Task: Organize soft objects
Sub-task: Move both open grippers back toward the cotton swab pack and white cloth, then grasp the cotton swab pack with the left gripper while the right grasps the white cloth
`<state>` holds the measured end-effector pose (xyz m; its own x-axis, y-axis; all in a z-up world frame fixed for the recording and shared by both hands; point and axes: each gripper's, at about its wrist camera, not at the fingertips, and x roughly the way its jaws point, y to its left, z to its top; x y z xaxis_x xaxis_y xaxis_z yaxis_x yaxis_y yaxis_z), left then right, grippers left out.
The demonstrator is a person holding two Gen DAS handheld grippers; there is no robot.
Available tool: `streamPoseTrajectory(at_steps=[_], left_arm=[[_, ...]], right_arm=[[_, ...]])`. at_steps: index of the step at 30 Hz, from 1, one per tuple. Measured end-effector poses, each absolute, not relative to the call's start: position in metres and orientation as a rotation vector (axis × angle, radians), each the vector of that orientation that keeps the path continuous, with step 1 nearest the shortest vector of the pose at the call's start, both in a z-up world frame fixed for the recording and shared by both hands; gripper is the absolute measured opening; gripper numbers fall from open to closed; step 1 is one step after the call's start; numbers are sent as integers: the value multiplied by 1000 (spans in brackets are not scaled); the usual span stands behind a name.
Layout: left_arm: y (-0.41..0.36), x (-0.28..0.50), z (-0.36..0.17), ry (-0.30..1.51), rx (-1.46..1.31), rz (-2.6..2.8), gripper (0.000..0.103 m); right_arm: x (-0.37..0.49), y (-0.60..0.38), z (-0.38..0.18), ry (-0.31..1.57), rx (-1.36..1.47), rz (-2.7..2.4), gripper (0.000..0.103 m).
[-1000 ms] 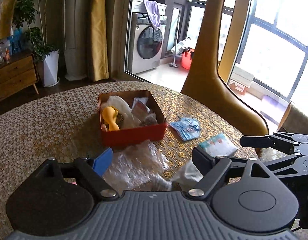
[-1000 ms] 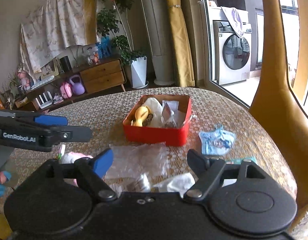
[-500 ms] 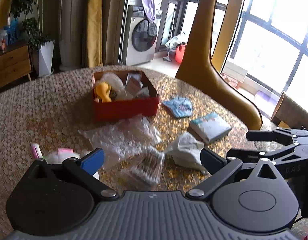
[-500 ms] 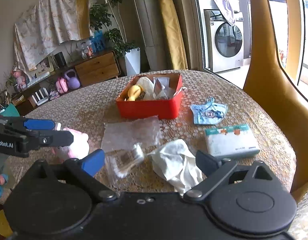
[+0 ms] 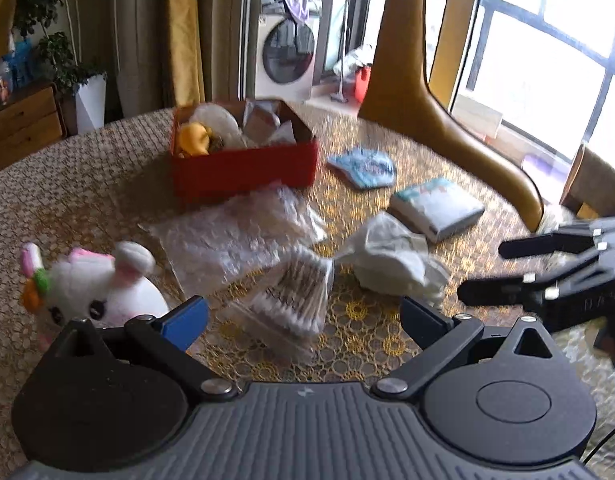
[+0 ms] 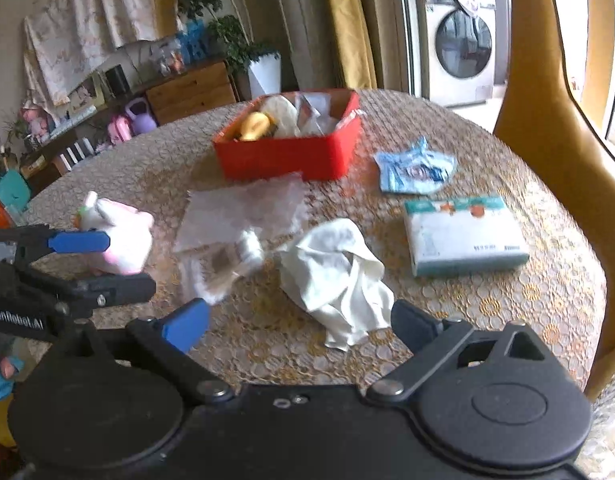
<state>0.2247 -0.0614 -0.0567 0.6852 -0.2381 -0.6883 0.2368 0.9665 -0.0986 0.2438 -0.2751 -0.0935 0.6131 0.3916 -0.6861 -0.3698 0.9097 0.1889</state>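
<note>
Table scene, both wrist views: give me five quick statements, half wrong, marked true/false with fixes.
1. The red box already holds items, a yellow toy among them. True.
2. The white cloth lies inside the red box. False: it lies crumpled on the table, near the right gripper.
3. The left gripper is clamped on the plush toy. False: its jaws are open and empty.
4. The tissue pack lies flat on the table. True.
5. The blue pouch sits on the tissue pack. False: they lie apart.
</note>
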Motion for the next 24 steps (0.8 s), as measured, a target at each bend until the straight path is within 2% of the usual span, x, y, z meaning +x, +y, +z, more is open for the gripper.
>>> streamPoseTrajectory(at_steps=[16, 23, 24], left_arm=[[-87, 260, -106, 814, 65, -197, 103], [-83, 273, -118, 840, 45, -185, 101], [-84, 274, -118, 840, 46, -186, 99]], right_arm=[[295, -277, -118, 885, 91, 400, 96], [310, -257, -130, 915, 57, 392, 90], [311, -256, -131, 918, 53, 387, 89]])
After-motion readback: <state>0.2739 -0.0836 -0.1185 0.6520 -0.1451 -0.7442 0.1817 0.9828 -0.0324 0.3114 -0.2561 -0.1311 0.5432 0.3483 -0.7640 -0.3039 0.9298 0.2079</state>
